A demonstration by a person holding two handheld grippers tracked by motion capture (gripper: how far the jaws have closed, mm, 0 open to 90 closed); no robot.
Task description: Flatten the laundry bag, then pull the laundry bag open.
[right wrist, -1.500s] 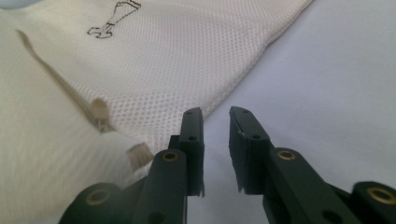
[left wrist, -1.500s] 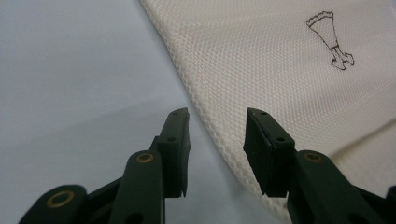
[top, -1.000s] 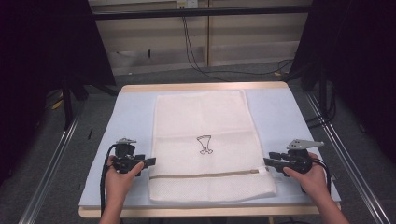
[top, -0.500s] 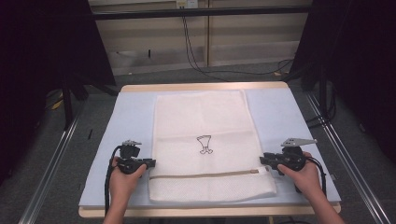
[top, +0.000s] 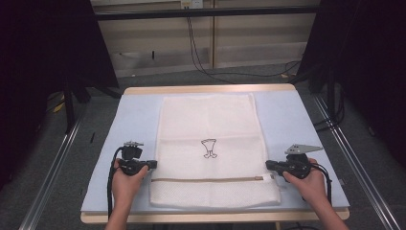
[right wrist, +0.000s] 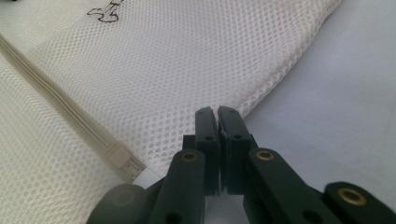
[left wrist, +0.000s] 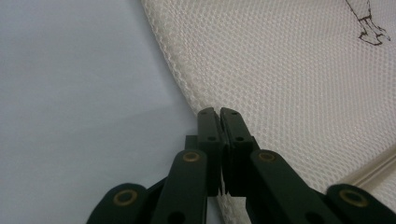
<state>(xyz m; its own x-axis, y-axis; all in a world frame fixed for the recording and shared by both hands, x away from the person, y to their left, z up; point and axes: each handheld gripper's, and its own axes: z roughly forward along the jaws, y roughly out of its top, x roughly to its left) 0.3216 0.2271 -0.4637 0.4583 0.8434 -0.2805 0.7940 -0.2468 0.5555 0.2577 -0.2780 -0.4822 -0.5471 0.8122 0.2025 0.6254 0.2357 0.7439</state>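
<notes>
High view: two forearms come in from the bottom, each hand gripping a gripper at one side edge of a white mesh bag. The left gripper meets the bag's left edge, the right gripper its right edge, both just above the zipper.

Left gripper view has the jaws pressed together on the mesh edge; right gripper view likewise has the jaws pinched tight on the bag's edge, near the zipper's end.

The bag lies flat at the middle of a pale blue mat, a small dark drawing at its centre. The mat covers a wooden table. Dark curtains flank it, and cables trail on grey floor behind.
</notes>
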